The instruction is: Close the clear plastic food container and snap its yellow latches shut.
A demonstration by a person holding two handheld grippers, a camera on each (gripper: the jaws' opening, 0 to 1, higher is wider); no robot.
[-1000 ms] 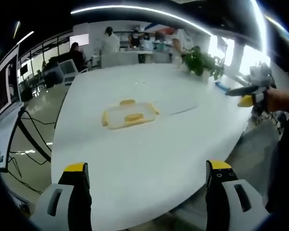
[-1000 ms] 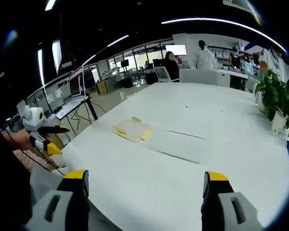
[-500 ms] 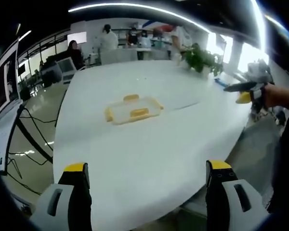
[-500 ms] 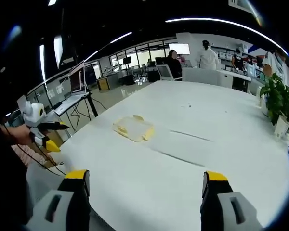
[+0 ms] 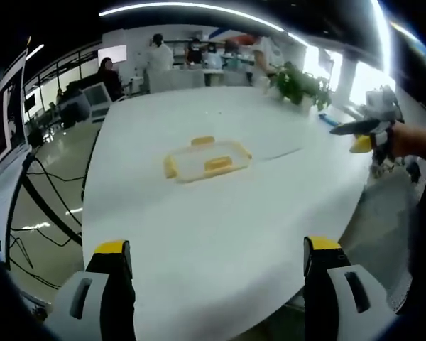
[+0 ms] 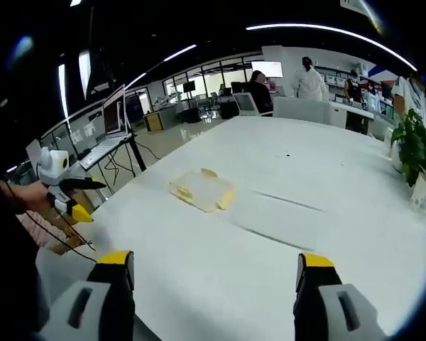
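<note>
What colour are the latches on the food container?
Yellow. The latches on the clear food container show best in the left gripper view.

In the right gripper view, the right gripper holds its yellow-tipped jaws wide apart at 6 o'clock, above the white table. The clear container with yellow latches lies near 11 o'clock. The left gripper appears at 9 o'clock, jaws apart.

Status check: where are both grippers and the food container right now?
Left gripper, right gripper open, holding nothing. Clear plastic food container with yellow latches untouched on white table. Path unobstructed.
</note>
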